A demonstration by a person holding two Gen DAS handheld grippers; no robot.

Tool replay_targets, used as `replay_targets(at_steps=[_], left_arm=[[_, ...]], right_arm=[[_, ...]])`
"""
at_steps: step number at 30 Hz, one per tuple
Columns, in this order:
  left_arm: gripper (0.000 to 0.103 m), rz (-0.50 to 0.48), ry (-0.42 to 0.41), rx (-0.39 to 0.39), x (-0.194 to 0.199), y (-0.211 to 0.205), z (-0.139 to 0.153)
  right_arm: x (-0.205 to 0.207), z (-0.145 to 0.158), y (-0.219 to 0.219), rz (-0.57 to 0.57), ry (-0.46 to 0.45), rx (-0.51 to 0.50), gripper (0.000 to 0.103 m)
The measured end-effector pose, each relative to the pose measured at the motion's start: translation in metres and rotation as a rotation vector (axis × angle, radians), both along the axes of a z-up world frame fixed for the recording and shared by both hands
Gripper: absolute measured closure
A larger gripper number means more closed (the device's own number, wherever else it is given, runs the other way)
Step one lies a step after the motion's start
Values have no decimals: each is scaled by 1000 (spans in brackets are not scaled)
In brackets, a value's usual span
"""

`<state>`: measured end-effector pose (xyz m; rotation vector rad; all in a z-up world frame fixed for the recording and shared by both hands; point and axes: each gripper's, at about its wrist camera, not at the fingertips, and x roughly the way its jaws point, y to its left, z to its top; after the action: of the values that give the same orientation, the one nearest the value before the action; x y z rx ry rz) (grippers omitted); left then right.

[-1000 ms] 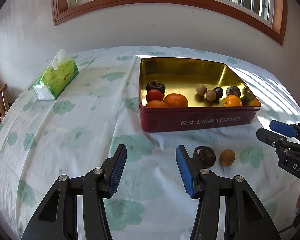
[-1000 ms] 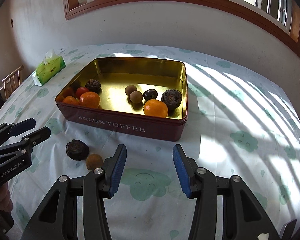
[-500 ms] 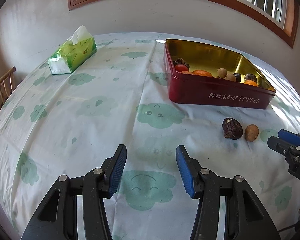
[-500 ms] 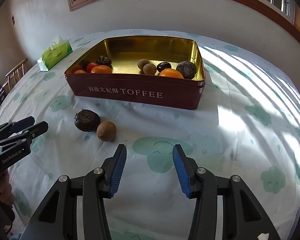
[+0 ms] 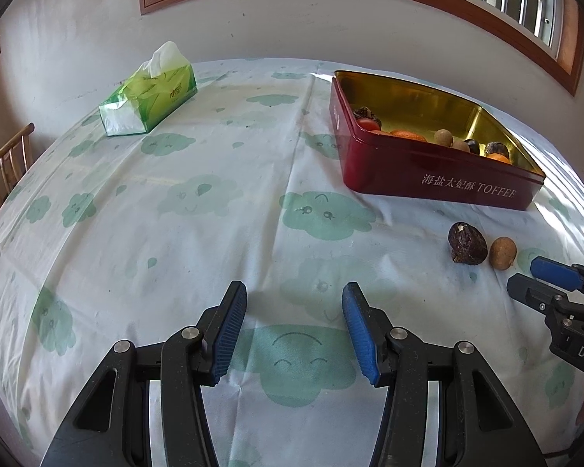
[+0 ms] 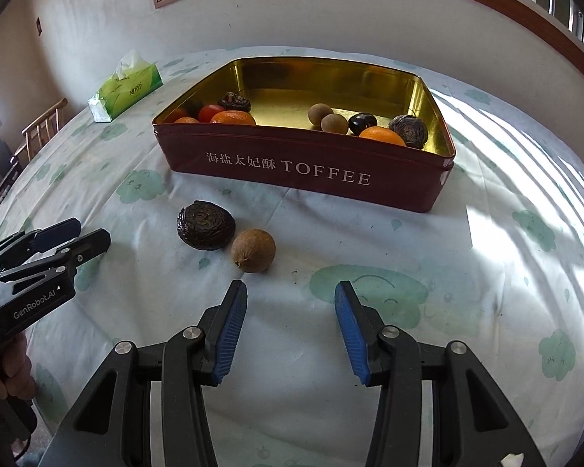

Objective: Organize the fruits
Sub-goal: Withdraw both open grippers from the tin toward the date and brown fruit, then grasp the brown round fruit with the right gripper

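A red TOFFEE tin [image 6: 370, 186] [image 5: 393, 171] with a gold inside holds several fruits: oranges, a tomato, brown longans and dark wrinkled fruits. On the cloth in front of it lie a dark wrinkled fruit [image 6: 205, 225] [image 5: 467, 243] and a brown longan [image 6: 253, 250] [image 5: 502, 253], touching. My right gripper [image 6: 291, 303] is open and empty, just before the longan and slightly right of it. My left gripper [image 5: 294, 301] is open and empty, over bare cloth left of both fruits. Each gripper shows at the edge of the other's view.
A green tissue pack [image 5: 148, 93] [image 6: 125, 91] lies at the far left of the round table with its cloud-print cloth [image 5: 175, 202]. A wooden chair [image 5: 4, 167] stands beyond the left edge. The wall and window are behind the tin.
Both grippers have pulled back and lowered towards the table. The right one has come closer to the two loose fruits. The left view has swung left. Jaws stayed open.
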<state>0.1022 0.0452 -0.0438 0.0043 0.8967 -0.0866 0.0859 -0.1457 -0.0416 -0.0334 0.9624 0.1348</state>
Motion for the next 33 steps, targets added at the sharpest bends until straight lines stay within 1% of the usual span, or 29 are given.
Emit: replay_targets(at_steps=[4,8,11,17,20,23,33], left_arm=[[50,-5,-7,4,-1,-1,-1],[46,-4,-12,4,-2,1,-1],[45,-3,-14,3,-3,2,-1],[45,-2,-15,3,-3,2,-1],[44,-2,-14,3,-3,1,-1],[43,-3,-15,3,-2,1,-1],[43,-24,-1,4,-3,-10,0]], right_arm=[[2,-1,5,10,-4,-6,59],[5,-2,13,24,-16,-22,59],[9,-2,20,33,-25,-35,60],[16,-3,29,49,-43,-52,67],[17,-3,32,56,-53,-53,76],[17,-3,33,61,-61,-55,80],[14,-3,26,41,-66,-41,80]])
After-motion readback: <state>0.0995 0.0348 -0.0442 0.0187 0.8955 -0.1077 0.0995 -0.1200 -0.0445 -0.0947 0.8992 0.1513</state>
